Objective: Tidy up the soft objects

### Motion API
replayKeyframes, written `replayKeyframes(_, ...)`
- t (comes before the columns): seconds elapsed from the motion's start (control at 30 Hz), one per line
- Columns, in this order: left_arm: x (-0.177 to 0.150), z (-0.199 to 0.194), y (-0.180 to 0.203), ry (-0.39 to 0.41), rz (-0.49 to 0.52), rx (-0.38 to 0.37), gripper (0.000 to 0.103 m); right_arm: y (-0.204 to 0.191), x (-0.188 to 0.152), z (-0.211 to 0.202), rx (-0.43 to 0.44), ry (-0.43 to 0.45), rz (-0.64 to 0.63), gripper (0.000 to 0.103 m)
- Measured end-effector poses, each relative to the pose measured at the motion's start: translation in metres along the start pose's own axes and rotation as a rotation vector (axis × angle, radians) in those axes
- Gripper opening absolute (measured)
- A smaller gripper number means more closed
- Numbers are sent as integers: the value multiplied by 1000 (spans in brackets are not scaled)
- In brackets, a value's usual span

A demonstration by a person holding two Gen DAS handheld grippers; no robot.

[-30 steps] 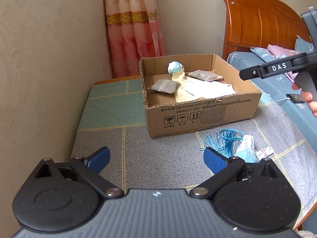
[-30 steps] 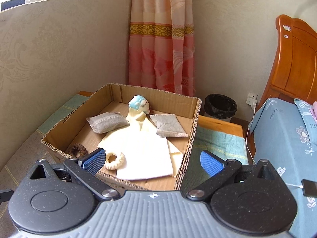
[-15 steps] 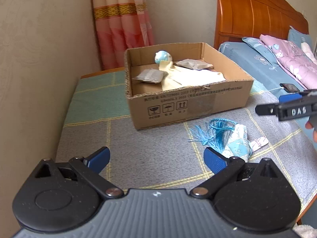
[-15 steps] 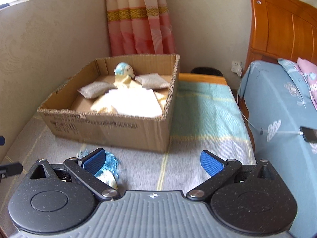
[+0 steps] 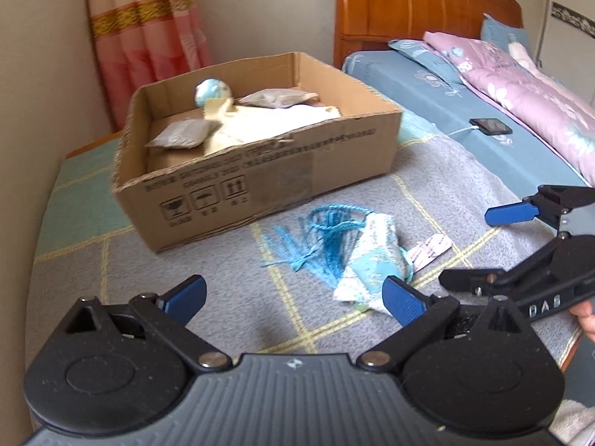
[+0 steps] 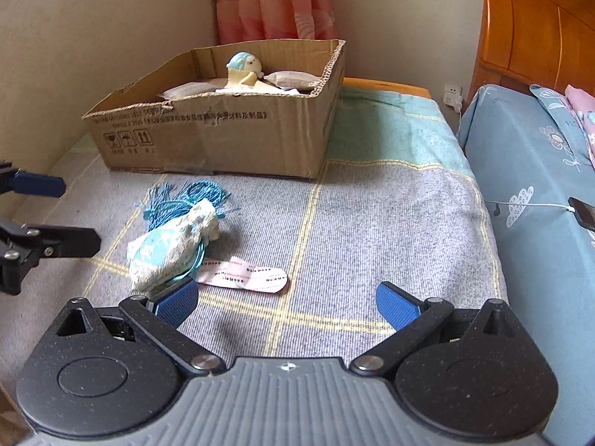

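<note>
**Soft objects partly boxed; one cluster left on the blanket**

Nearest the cameras, the left gripper [image 5: 293,295] and the right gripper [image 6: 286,303] both hover over the grey checked blanket [image 6: 372,223] with jaws apart and nothing between them. Just beyond them lie the items not yet put away: a blue-and-white fabric pouch [image 6: 171,241], its blue tassel cords [image 6: 186,197] spread beside and under it, and a pink printed strip [image 6: 245,278] touching the pouch's near end. Farther back stands the cardboard box [image 5: 260,186], which already holds a blue-capped doll [image 6: 243,65], two grey sachets [image 5: 178,135] and a cream cloth [image 5: 279,119]. Judged from this layout, most of the sorting is done; the pouch cluster probably remains to be lifted into the box.
</note>
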State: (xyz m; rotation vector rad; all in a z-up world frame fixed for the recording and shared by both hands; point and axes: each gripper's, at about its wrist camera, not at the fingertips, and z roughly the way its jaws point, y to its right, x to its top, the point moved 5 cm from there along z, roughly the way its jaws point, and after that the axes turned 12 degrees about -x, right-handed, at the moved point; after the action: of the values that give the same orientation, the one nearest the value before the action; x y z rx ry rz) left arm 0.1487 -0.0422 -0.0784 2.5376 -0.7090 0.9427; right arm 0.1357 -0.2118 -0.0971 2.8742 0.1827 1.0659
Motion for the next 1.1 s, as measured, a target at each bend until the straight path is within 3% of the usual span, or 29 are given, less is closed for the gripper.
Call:
replayKeyframes(0.27, 11, 25, 21, -19, 82, -60, 94, -8, -16, -7, 42, 29, -85, 103)
replayKeyframes(0.4, 12, 33, 34, -43, 143, -88, 75, -8, -18, -8, 41, 38, -100, 103)
replayKeyframes(0.5, 11, 40, 39, -60, 160, -103, 68, -12, -20, -7, 26, 47, -133, 103)
replayKeyframes(0.7, 7, 52, 38, -86, 136, -128, 51, -18, -22, -8, 29, 67, -161, 103)
replayKeyframes(0.93, 5, 47, 36, -64, 100, -139, 32, -21, -23, -9, 37, 67, -167, 103)
replayKeyframes(1.1, 5, 29, 28, -30, 67, -103, 28, -21, -22, -7, 45, 58, -168, 103)
